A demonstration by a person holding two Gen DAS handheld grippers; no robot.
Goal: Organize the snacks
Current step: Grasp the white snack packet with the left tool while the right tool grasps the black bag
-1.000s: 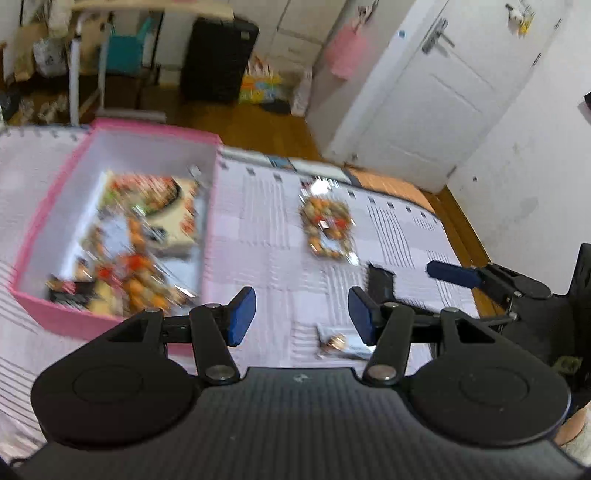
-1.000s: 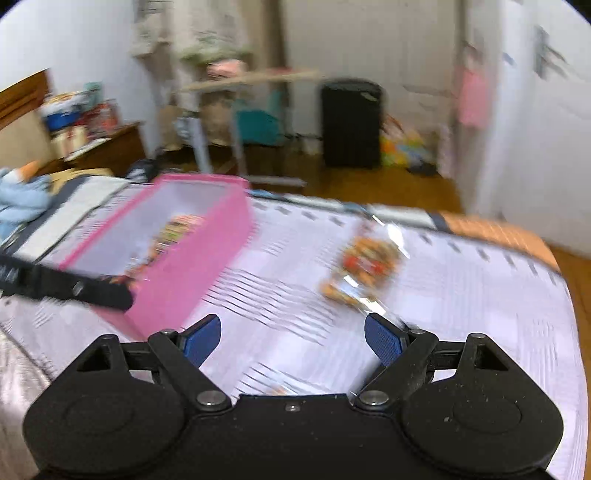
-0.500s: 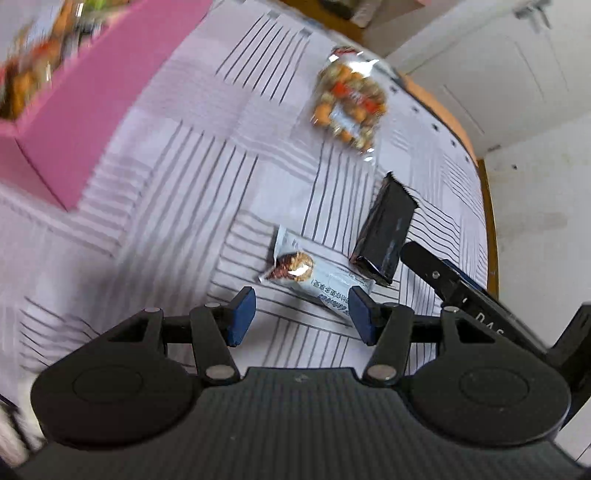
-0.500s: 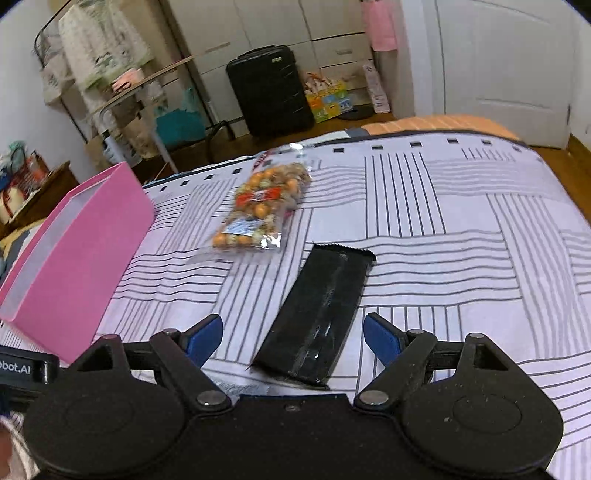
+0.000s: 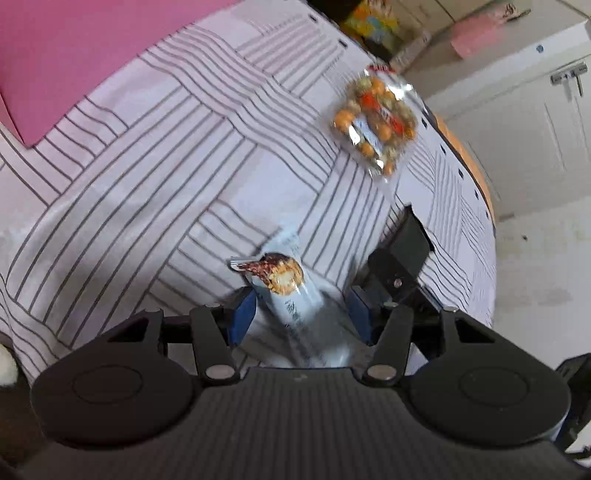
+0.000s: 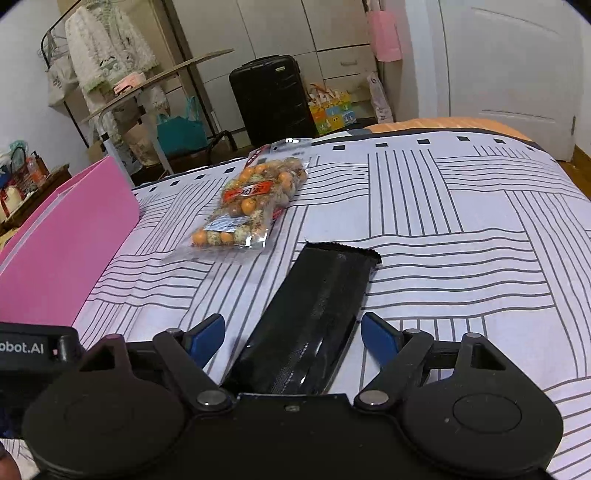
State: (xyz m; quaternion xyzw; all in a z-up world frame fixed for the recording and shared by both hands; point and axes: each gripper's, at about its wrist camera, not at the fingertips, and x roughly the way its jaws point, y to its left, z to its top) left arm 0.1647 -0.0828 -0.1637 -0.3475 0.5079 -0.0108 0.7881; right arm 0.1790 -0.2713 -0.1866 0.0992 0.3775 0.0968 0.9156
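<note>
Black packet lies between the closing, still-wide right tool, untouched.

A black hard-shell suitcase stands upright before white wardrobe doors. A pink bag hangs beside a white panelled door. The striped white bedsheet covers the bed.

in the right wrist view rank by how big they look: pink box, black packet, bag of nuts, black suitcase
1. pink box
2. black packet, though it lies nearest the camera
3. and 4. bag of nuts and black suitcase: too alike to rank.
</note>
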